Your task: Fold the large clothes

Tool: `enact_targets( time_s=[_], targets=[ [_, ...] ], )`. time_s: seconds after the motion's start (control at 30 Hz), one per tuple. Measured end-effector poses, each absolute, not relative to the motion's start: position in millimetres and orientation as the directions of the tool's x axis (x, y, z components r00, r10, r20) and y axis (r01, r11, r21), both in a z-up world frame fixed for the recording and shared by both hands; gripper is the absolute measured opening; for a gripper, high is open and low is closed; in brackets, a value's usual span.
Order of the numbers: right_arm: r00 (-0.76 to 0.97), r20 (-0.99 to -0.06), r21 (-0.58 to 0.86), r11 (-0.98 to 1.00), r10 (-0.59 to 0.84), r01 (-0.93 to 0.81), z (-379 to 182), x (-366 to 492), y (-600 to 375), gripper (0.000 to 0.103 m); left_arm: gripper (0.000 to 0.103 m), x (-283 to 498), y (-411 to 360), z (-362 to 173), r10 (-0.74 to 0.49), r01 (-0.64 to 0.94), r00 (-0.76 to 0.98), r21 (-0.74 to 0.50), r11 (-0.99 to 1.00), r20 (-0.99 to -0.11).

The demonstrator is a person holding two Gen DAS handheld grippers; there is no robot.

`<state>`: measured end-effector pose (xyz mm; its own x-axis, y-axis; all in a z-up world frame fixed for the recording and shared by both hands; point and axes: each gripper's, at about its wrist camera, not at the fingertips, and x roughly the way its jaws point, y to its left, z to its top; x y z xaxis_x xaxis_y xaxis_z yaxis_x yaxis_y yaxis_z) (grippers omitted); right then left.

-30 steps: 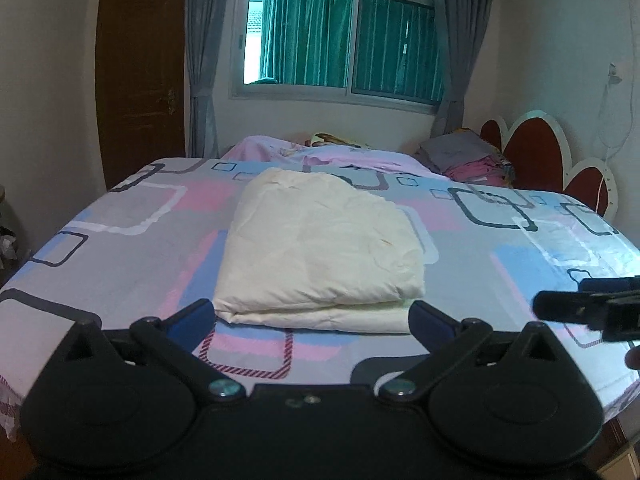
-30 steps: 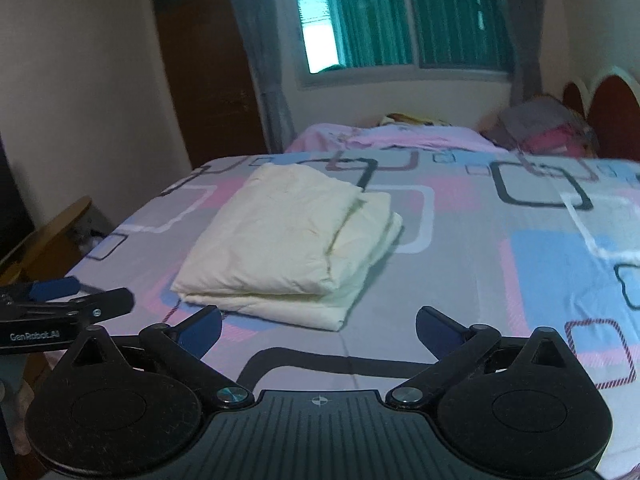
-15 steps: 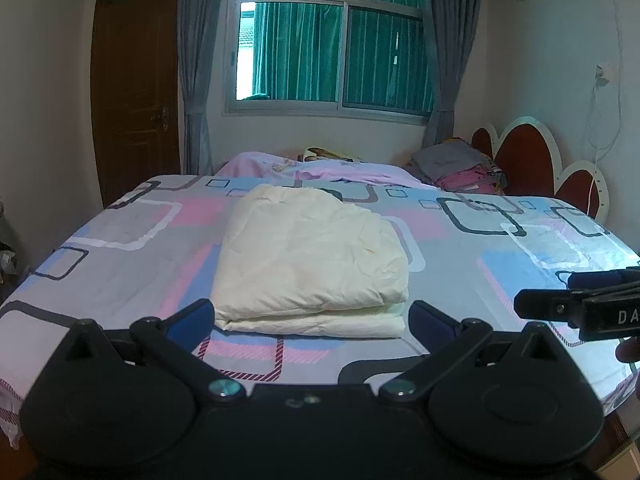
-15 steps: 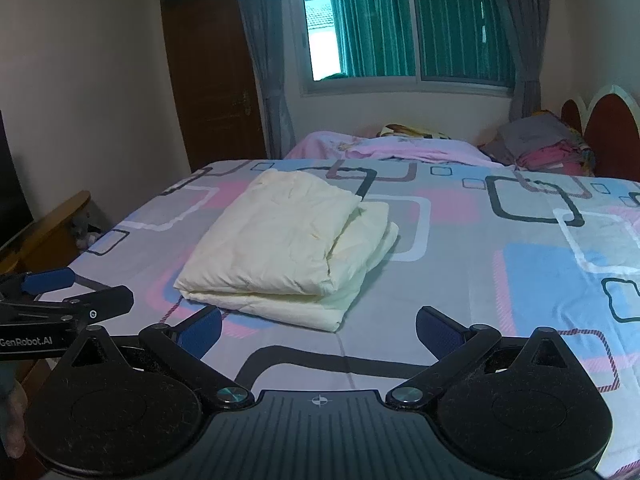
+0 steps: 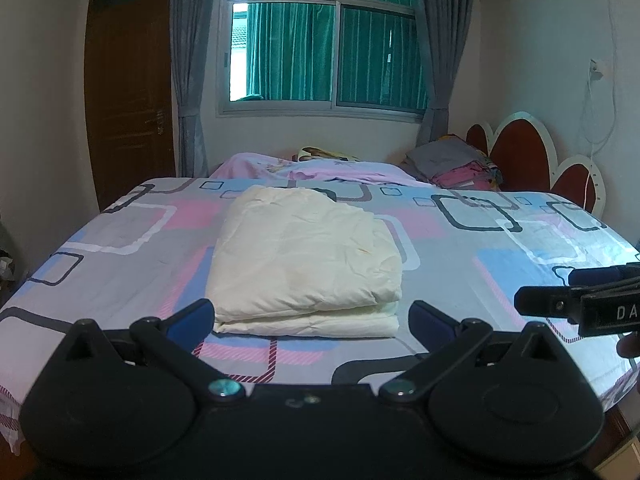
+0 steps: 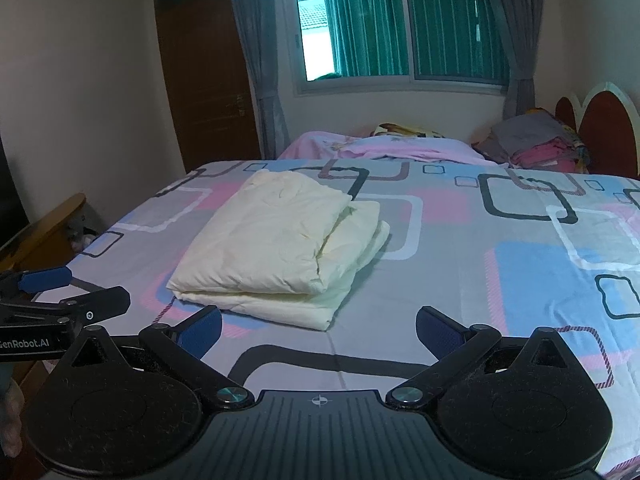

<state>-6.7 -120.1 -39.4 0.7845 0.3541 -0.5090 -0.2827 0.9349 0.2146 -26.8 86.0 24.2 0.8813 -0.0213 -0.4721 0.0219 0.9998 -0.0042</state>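
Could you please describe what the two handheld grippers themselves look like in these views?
Both are matte black plastic. The left gripper and right gripper each have two rounded, teardrop-shaped finger bases, silver pivot screws and dark blue finger pads. White lettering marks their sides: "GenRobot.AI" on the left, "DA" visible on the right. No cables or sleeves show.

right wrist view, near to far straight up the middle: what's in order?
Right claw, open and empty → patterned bedsheet → folded cream garment → pink bedding → window with green curtains.
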Motion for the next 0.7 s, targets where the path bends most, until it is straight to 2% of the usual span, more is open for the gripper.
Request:
enact_targets(
  time_s=[0.7],
  targets=[
    [0.784, -0.508, 0.216, 0.934, 0.357, -0.286, -38.9, -7.3, -128.3, 0.102, 0.103, -26.9, 85.4, 25.8, -0.016, 0.017, 0.883, -0.002, 1.000, -0.469]
  ],
)
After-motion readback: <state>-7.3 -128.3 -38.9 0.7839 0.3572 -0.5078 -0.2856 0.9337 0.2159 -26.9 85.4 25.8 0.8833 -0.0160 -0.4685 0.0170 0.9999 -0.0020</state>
